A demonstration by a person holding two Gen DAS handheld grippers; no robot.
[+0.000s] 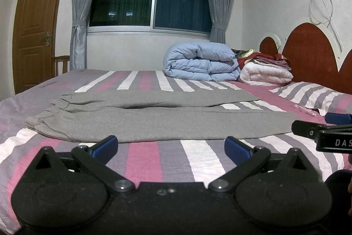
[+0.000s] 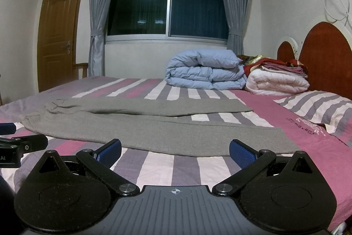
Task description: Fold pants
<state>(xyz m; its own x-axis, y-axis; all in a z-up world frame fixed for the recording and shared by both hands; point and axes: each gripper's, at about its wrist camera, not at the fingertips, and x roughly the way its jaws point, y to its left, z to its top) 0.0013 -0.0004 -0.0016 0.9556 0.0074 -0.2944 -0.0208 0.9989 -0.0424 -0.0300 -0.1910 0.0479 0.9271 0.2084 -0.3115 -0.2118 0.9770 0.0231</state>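
Grey pants (image 1: 154, 118) lie flat across the striped bed, waistband to the left and both legs stretched to the right, slightly apart. My left gripper (image 1: 171, 148) hovers open just in front of the near leg's edge, holding nothing. In the right wrist view the same pants (image 2: 143, 124) spread ahead. My right gripper (image 2: 175, 151) is open over the near leg's hem end, also holding nothing. The right gripper (image 1: 325, 124) shows at the right edge of the left wrist view. The left gripper (image 2: 13, 138) shows at the left edge of the right wrist view.
A rolled light-blue duvet (image 1: 201, 62) and a white quilt under folded clothes (image 1: 266, 73) sit at the far side near the red headboard (image 1: 310, 54). A striped pillow (image 2: 316, 110) lies at right. Behind are a dark window, curtains and a wooden door (image 1: 36, 25).
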